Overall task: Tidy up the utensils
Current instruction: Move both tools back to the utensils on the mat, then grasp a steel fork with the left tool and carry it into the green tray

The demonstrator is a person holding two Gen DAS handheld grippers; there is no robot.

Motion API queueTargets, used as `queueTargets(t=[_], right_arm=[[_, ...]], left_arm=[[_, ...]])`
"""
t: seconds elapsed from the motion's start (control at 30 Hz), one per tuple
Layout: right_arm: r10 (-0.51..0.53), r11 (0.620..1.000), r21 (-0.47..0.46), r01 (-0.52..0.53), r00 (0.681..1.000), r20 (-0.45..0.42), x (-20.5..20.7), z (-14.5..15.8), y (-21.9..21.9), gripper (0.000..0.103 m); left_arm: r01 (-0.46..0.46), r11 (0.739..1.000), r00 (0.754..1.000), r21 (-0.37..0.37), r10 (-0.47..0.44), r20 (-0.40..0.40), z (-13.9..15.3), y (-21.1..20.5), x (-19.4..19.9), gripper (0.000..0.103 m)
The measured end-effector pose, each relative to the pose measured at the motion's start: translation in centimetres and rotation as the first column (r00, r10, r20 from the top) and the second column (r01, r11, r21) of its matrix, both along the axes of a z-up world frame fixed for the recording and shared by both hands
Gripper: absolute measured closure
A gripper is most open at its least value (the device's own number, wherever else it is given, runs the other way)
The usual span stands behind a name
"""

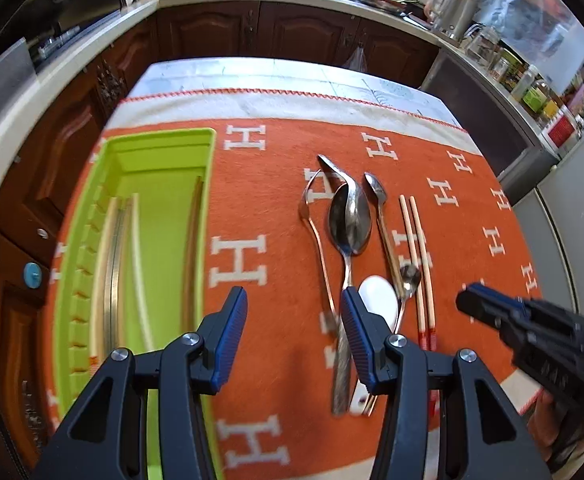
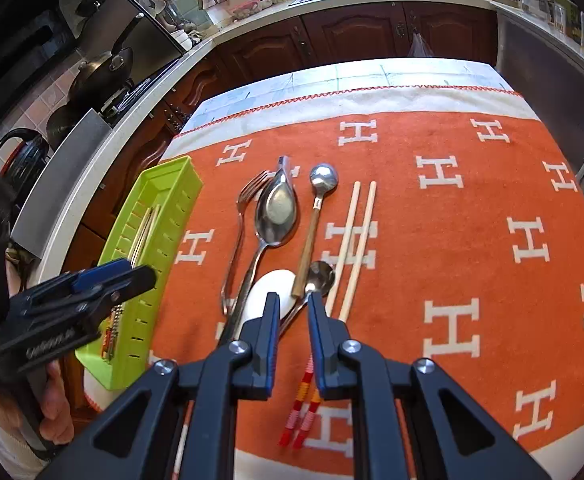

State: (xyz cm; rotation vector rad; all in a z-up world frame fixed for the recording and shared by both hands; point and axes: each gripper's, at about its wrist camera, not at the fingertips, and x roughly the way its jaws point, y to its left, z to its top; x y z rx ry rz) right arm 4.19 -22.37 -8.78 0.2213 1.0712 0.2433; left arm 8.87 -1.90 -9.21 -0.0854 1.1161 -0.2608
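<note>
Left claw [image 1: 293, 304] hangs spread and empty at lower centre; right claw [image 2: 293, 308] nearly pressed together, empty. Steel spoon [image 1: 349, 224] looks stiff, slippery: pinch its thin handle.

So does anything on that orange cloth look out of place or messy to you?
Slightly. The big steel spoon lies on top of another steel utensil, and the white ceramic spoon is wedged among the handles, while the pale chopsticks lie neatly side by side. Nothing looks spilled or broken.
</note>
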Motion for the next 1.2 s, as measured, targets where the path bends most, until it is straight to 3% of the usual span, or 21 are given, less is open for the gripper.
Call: queueTargets(t=[0.17,0.43,0.63,0.9,1.03,1.2], right_arm=[[0.008,1.000,-0.003,-0.008,1.000,0.003,1.1,-0.7,-0.7,0.089],[0.017,1.000,0.021,-0.017,1.000,-0.012,2.5,-1.9,-1.4,0.089],[0.031,0.999,0.026,-0.031,0.999,-0.013,2.6,-2.5,-1.5,0.089],[0.021,0.999,0.043,-0.019,0.999,-0.026,2.6,-3.0,-2.1,0.089],[0.020,0.999,0.042,-0.019,0.999,-0.027,2.4,-3.0,-2.1,0.089],[0.025,0.999,0.035,-0.024,0.999,-0.027,2.1,-2.9,-2.0,0.089]], left_arm=[[-0.024,0.999,0.998,-0.024,0.023,-0.057,-2.3,-1.1,2.9,0.056],[-0.066,0.998,0.993,0.019,0.067,-0.093,-4.9,-2.7,5.9,0.063],[-0.058,0.996,0.994,0.067,0.064,-0.093,-6.0,-3.7,6.8,0.066],[-0.068,0.984,0.997,0.167,0.071,-0.011,-6.2,-5.5,6.0,0.067],[-0.052,0.980,0.997,0.191,0.041,0.059,-6.2,-6.2,4.3,0.097],[-0.056,0.986,0.995,0.159,0.041,0.096,-6.2,-5.8,3.7,0.103]])
